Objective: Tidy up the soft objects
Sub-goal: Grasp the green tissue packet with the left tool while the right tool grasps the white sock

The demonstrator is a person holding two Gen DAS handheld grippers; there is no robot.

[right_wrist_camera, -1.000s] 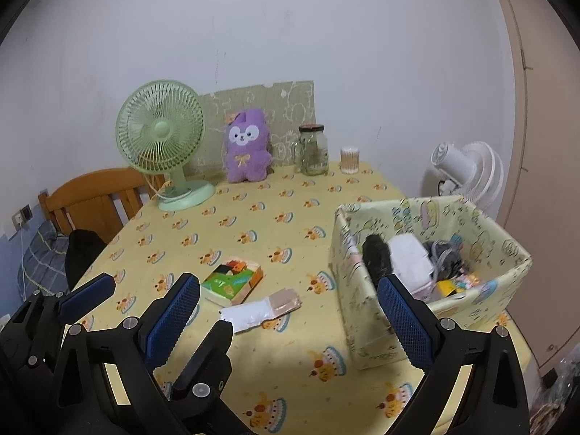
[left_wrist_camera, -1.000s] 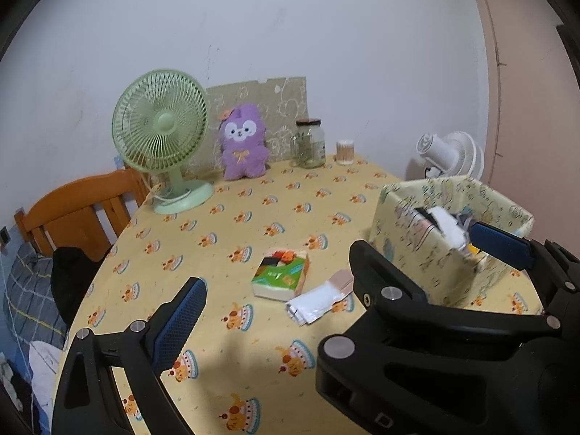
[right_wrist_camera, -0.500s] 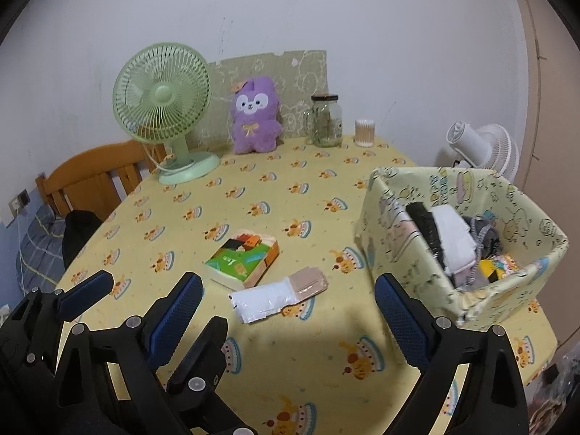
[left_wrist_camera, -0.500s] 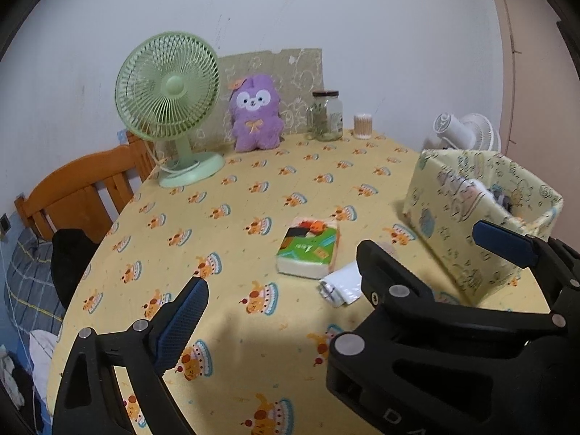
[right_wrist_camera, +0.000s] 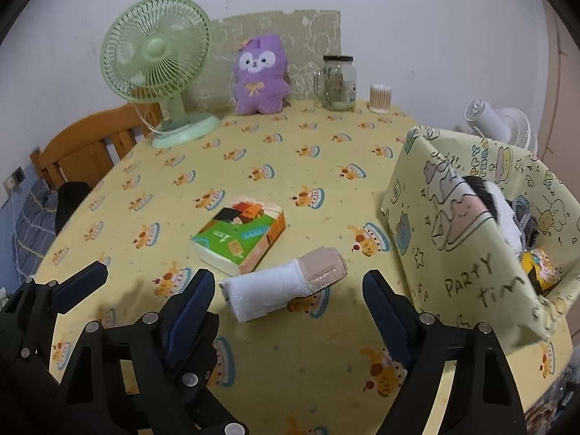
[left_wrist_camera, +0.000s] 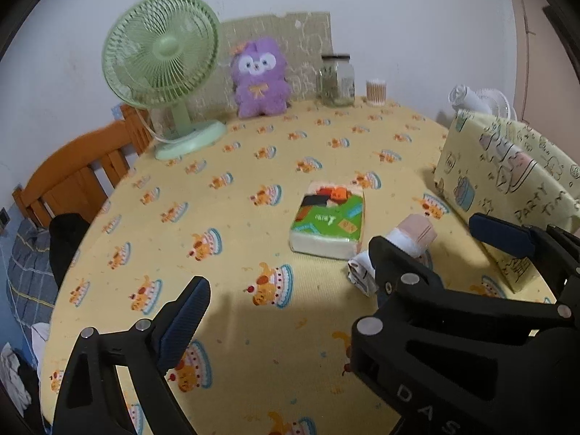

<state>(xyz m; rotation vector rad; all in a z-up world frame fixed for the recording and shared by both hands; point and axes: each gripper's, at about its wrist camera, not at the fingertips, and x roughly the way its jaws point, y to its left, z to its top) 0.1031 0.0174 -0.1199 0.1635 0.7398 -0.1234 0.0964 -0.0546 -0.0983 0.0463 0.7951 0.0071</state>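
A rolled white and pink cloth [right_wrist_camera: 282, 291] lies on the yellow tablecloth [right_wrist_camera: 253, 145], beside a green tissue pack [right_wrist_camera: 241, 233]. My right gripper [right_wrist_camera: 288, 279] straddles the roll. Its jaws are closing, and the pads stand just clear of the roll's ends. In the left wrist view the right gripper [left_wrist_camera: 427, 235] covers part of the roll [left_wrist_camera: 413, 233]. My left gripper [left_wrist_camera: 290, 286] is open over bare cloth, left of the tissue pack [left_wrist_camera: 328, 221], with its right finger hidden. A purple plush [right_wrist_camera: 259, 74] sits at the back. The patterned fabric box [right_wrist_camera: 467, 253] at the right holds several soft items.
At the back stand a green desk fan [right_wrist_camera: 156, 54], a glass jar [right_wrist_camera: 339, 81] and a cotton swab pot [right_wrist_camera: 380, 98]. A wooden chair [right_wrist_camera: 87, 145] is at the table's left edge. A white fan [right_wrist_camera: 496, 121] stands beyond the box.
Both grippers have come down and forward toward the table. The right gripper's fingers have drawn closer together, and the rolled cloth now lies between them.
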